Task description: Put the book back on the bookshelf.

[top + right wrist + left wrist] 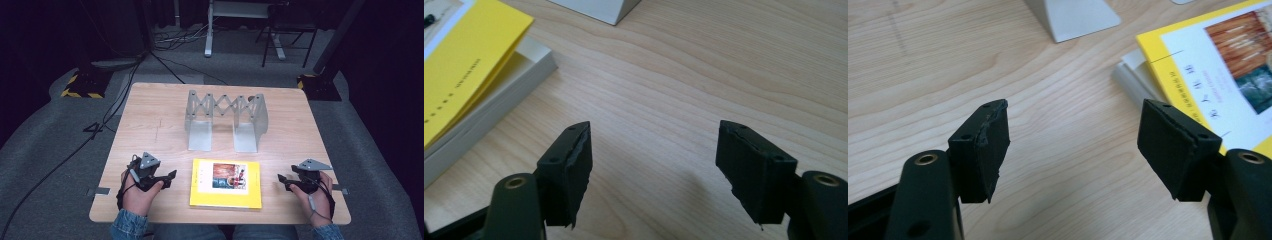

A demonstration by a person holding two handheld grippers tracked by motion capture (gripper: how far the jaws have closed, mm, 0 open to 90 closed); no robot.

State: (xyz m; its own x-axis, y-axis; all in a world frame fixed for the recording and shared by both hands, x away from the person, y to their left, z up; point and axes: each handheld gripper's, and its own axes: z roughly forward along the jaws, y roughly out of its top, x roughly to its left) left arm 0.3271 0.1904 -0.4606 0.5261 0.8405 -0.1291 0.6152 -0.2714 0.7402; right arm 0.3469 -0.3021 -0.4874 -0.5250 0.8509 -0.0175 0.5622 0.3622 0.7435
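A yellow book [226, 183] with a picture on its cover lies flat near the front of the wooden table [150, 125]. Behind it stands a grey metal expandable book rack [225, 117] with two upright end plates. My left gripper [169, 179] rests on the table left of the book, open, with nothing between its jaws. My right gripper [283, 181] rests right of the book, also open and empty. In the left gripper view the book [1218, 65] lies ahead to the right of the gripper [1075, 150]. In the right gripper view the book [469, 70] lies to the left of the gripper [654, 165].
One foot of the rack [1073, 17] shows ahead of the left gripper, another rack foot [596, 7] ahead of the right. Cables [100, 125] run over the grey floor left of the table. A desk frame [235, 25] stands farther back.
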